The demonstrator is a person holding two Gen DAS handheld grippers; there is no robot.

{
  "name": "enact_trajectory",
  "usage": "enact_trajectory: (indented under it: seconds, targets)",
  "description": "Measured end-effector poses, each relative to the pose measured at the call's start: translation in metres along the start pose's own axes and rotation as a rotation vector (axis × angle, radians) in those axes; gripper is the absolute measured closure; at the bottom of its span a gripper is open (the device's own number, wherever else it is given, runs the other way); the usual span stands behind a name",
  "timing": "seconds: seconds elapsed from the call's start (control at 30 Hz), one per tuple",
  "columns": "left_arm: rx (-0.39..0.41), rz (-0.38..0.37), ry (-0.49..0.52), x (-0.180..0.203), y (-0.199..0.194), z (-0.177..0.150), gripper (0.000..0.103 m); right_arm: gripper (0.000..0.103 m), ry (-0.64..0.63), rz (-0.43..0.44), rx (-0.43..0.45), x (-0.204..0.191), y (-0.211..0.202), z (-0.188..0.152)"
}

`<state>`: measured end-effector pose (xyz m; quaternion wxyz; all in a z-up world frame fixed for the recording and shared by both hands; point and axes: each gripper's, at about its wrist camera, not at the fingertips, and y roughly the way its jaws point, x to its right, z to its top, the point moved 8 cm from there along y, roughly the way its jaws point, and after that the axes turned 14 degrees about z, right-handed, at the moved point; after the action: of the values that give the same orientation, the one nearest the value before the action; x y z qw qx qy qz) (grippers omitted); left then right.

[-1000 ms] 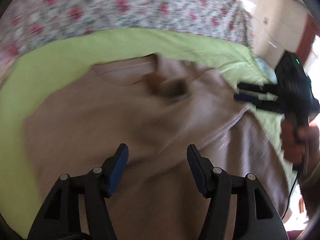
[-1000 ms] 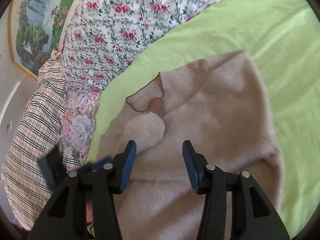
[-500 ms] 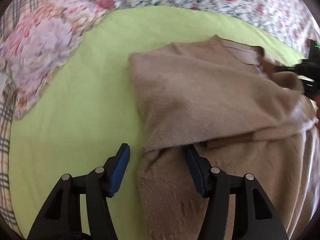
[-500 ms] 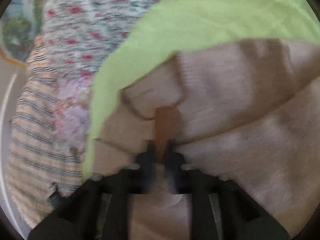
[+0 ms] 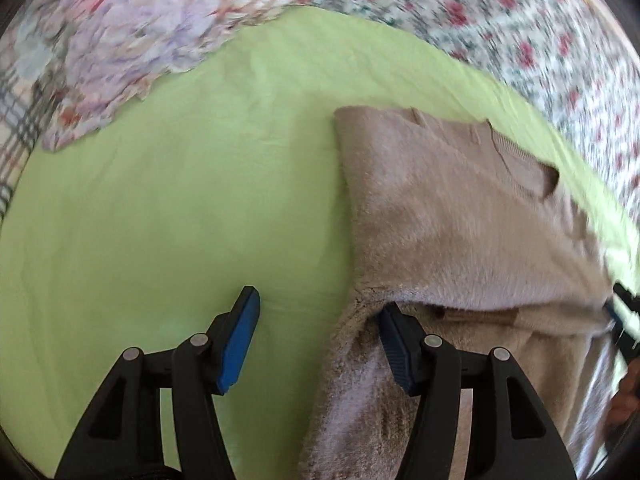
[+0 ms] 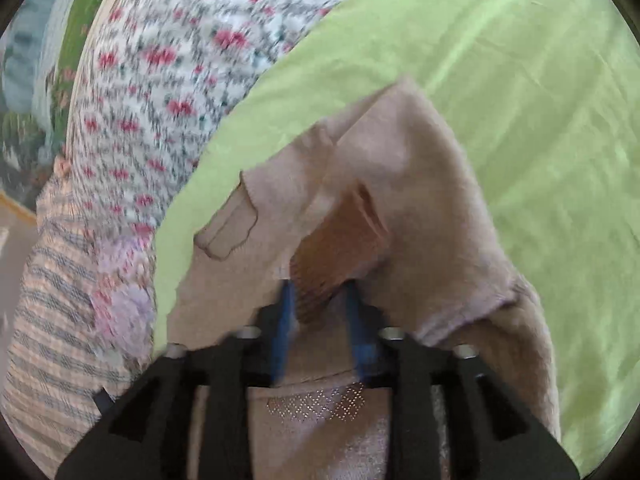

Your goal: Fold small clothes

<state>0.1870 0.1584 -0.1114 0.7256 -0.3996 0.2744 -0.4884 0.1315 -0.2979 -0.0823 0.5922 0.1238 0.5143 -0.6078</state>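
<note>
A fuzzy beige sweater (image 5: 452,216) lies partly folded on a lime-green sheet (image 5: 180,184). My left gripper (image 5: 316,320) is open at the sweater's left edge, one finger on the bare sheet, the other against the fold. In the right wrist view my right gripper (image 6: 320,300) is shut on a bunched brownish fold of the sweater (image 6: 400,184) near its neckline and lifts it. The right gripper's tip shows at the far right of the left wrist view (image 5: 624,312).
Floral bedding (image 5: 520,28) and a pink-purple flowered cloth (image 5: 132,40) border the green sheet (image 6: 520,60) at the back. Checked fabric (image 6: 60,320) lies at the left. A framed picture (image 6: 36,60) hangs behind the bed.
My right gripper closed on the sweater near the neckline and raised the fold. My left gripper swung left to the sweater's left edge and stayed open.
</note>
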Motion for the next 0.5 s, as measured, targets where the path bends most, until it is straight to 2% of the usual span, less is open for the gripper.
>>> enact_trajectory:
  seconds: [0.03, 0.1, 0.2, 0.33, 0.4, 0.5]
  targets:
    - [-0.007, -0.019, -0.033, -0.004, 0.000, 0.001, 0.043, 0.047, 0.010, 0.022, 0.036, 0.002, -0.006, 0.003]
    - [-0.027, -0.047, -0.053, -0.005, 0.003, 0.002, 0.043, 0.047, 0.004, 0.044, 0.078, -0.002, -0.006, 0.007]
    - [-0.020, -0.039, -0.032, -0.002, 0.003, 0.002, 0.043, 0.047, -0.044, -0.018, 0.054, -0.004, -0.001, 0.008]
    - [-0.019, -0.040, -0.025, -0.002, 0.005, 0.002, 0.042, 0.047, -0.191, -0.030, 0.066, -0.015, -0.008, 0.010]
    - [-0.018, -0.038, -0.020, -0.001, 0.006, 0.002, 0.042, 0.047, -0.274, -0.079, 0.008, -0.015, -0.004, 0.009]
    - [-0.015, -0.032, -0.010, 0.000, 0.007, 0.003, 0.042, 0.047, -0.337, -0.082, -0.130, -0.005, 0.013, -0.006]
